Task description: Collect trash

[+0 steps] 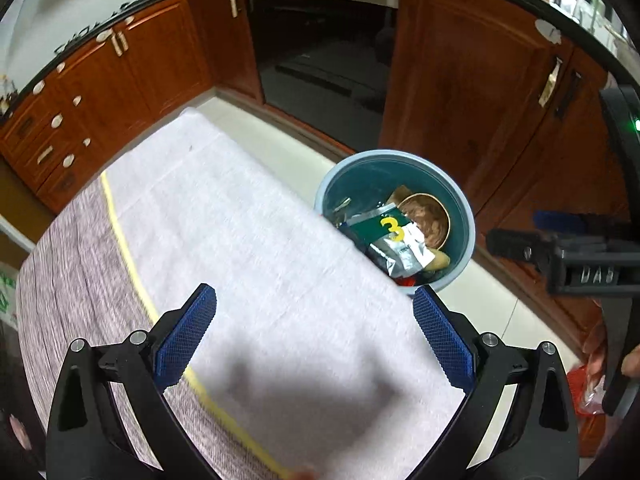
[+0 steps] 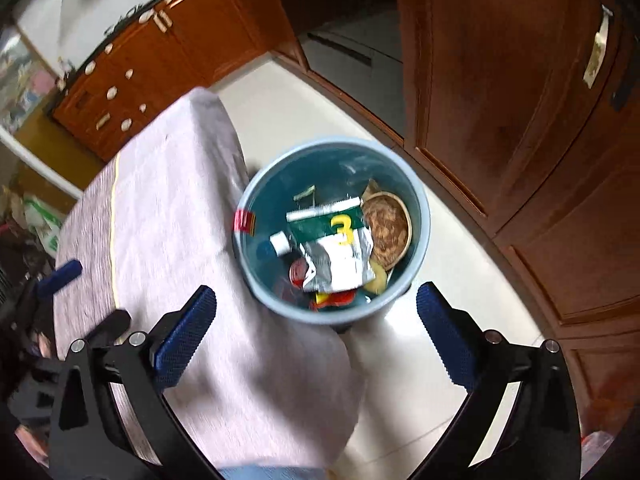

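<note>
A round light-blue trash bin (image 1: 466, 216) (image 2: 422, 216) stands on the floor beside the table's edge. Inside lie a green and silver wrapper with a yellow 3 (image 1: 394, 236) (image 2: 340, 240), a brown paper bowl (image 1: 428, 220) (image 2: 388, 228), a small white-capped bottle (image 2: 280, 244) and red scraps (image 2: 336, 300). My left gripper (image 1: 316, 332) hovers open over the white tablecloth (image 1: 240, 240), nothing between its blue pads. My right gripper (image 2: 316, 332) is open above the bin's near rim, also with nothing between its pads. From the left wrist view the right gripper (image 1: 532, 232) shows at the right edge.
The cloth-covered table (image 2: 168, 208) has a yellow stripe (image 1: 124, 248) and a grey woven part to the left. Brown wooden cabinets (image 1: 480, 100) and a dark open recess (image 1: 320, 48) ring the pale tiled floor (image 2: 440, 340). A red bag (image 1: 588, 384) lies at the lower right.
</note>
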